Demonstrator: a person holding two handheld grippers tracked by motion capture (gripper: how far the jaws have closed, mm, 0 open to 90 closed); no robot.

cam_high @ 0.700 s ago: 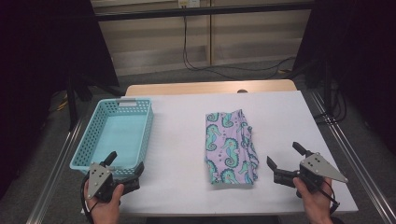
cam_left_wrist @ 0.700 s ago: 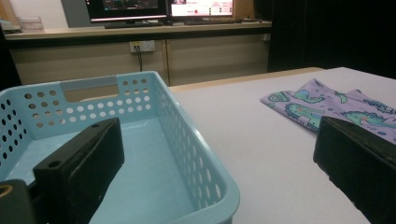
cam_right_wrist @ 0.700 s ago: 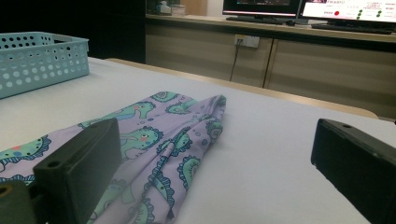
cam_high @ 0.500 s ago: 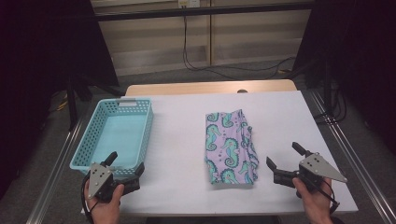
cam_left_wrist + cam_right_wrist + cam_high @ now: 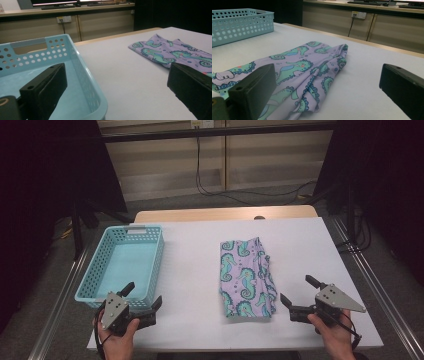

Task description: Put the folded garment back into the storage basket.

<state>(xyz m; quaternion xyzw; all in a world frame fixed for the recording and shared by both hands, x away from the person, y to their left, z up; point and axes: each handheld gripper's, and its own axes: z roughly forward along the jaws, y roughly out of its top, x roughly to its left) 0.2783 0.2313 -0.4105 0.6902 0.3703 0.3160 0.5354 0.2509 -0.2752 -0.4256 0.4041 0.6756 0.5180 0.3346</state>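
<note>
A folded purple cloth with teal seahorses (image 5: 246, 278) (image 5: 175, 53) (image 5: 299, 72) lies on the white table (image 5: 200, 270), right of centre. A light blue perforated basket (image 5: 124, 267) (image 5: 37, 75) (image 5: 239, 23) stands empty at the left. My left gripper (image 5: 144, 296) (image 5: 117, 97) is open at the basket's near right corner, one jaw over the basket rim. My right gripper (image 5: 299, 291) (image 5: 327, 92) is open just right of the cloth's near end, holding nothing.
Behind the table runs a wooden strip (image 5: 225, 214), then a wall with cables (image 5: 235, 190). Metal rails (image 5: 370, 285) flank the table on both sides. Bare table surface lies between basket and cloth.
</note>
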